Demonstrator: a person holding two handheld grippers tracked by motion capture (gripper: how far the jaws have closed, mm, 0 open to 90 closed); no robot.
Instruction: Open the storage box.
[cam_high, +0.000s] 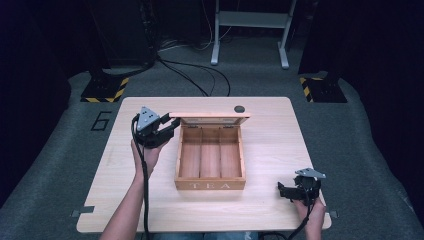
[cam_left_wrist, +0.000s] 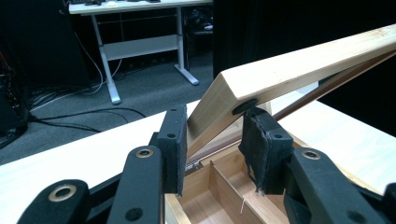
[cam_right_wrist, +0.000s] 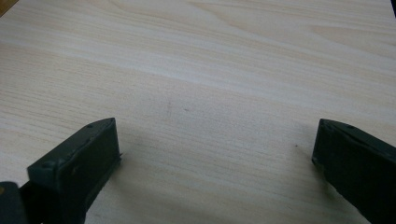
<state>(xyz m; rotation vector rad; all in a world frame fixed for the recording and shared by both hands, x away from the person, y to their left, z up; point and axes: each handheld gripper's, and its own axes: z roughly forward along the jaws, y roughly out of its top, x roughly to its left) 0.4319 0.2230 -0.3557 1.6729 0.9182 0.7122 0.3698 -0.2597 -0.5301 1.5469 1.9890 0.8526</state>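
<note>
Pale table (cam_high: 270, 150): left hand-held gripper (cam_left_wrist: 212, 140) clamps raised tea box lid (cam_left_wrist: 299, 70) corner; right hand-held gripper (cam_right_wrist: 215, 154) open.

my high view looks forward and down over the whole desk (cam_high: 270, 145). the left tool view sits close at the box lid (cam_left_wrist: 299, 70), shared with it; the right tool view faces bare desktop.
</note>
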